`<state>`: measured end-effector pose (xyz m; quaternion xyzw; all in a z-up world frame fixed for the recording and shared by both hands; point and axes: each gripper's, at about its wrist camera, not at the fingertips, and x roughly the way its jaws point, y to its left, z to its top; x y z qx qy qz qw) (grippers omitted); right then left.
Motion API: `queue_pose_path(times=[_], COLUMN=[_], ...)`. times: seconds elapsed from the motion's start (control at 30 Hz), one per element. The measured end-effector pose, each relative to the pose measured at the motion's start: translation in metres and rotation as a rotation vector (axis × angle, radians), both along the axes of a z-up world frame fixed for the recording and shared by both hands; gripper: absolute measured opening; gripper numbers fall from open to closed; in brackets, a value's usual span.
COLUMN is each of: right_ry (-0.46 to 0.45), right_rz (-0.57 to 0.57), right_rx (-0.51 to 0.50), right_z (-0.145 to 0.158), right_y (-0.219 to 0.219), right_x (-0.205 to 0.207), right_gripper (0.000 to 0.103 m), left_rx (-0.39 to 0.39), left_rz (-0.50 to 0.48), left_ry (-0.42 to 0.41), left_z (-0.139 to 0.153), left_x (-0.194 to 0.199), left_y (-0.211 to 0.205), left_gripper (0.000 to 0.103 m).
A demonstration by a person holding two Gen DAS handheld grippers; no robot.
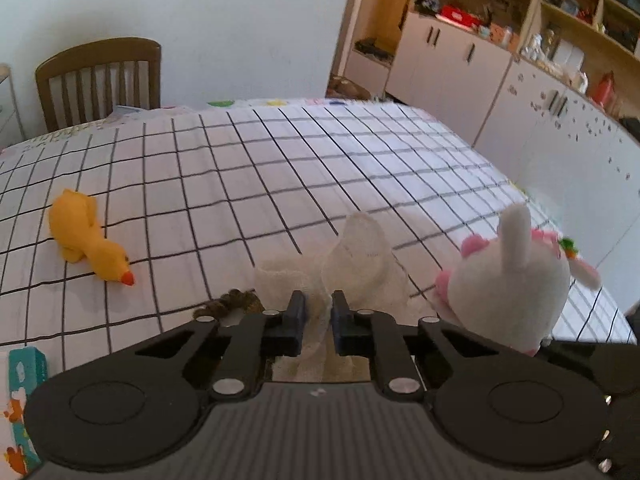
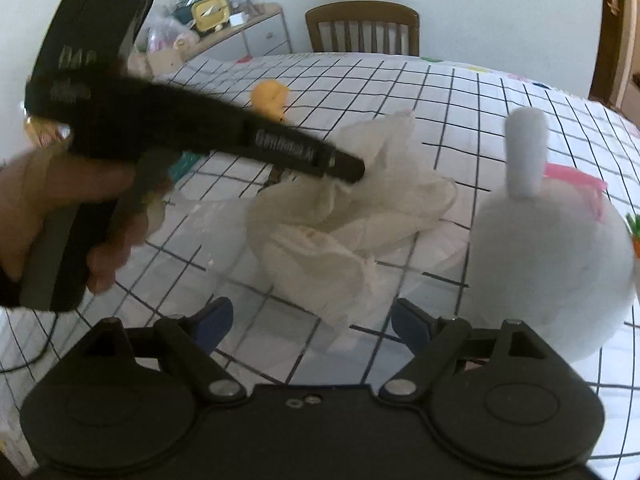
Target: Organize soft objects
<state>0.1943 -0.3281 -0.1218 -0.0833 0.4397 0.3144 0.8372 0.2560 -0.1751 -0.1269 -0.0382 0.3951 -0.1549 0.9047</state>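
although the white cloth (image 1: 360, 256) is already pinched between the closed jaws of the left gripper (image 1: 319, 300), little of the tidying seems done: the yellow duck (image 1: 90, 240) lies loose at the far left and the white rabbit plush (image 1: 508, 280) sits untouched at the right, all on the checked tablecloth (image 1: 280, 168). the right gripper (image 2: 312, 320) is held wide open and empty, the cloth's near edge just beyond it; contact cannot be judged through the blur.
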Motion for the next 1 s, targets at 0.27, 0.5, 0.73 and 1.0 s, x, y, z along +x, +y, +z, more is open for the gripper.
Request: queue_pose_path(times=[0.27,0.5,0.73,1.0], right_ry=[-0.033,-0.034,-0.089,-0.152], right_rz=[0.034,0.031,0.048,0.104], right_rx=[-0.050,-0.032,-0.041,-0.080], right_z=[-0.007,0.000,0.017,0.011], right_y=[0.015,0.007,0.001,0.022], right_x=[-0.002,-0.002,0.013,0.034], right_gripper=[0.088,0.088,0.088,0.088], left_rx=[-0.014,-0.021,-0.051,-0.057], left_rz=[0.017,-0.052,-0.041,-0.004], left_ry=[0.021,0.010,-0.013,0.002], left_z=[0.003,0.011,0.020,0.015], left_x=[0.002,-0.013,-0.025,-0.042], left_y=[0.012,0.006,0.023,0.041], left_gripper=[0.011,0.014,0.087,0.087])
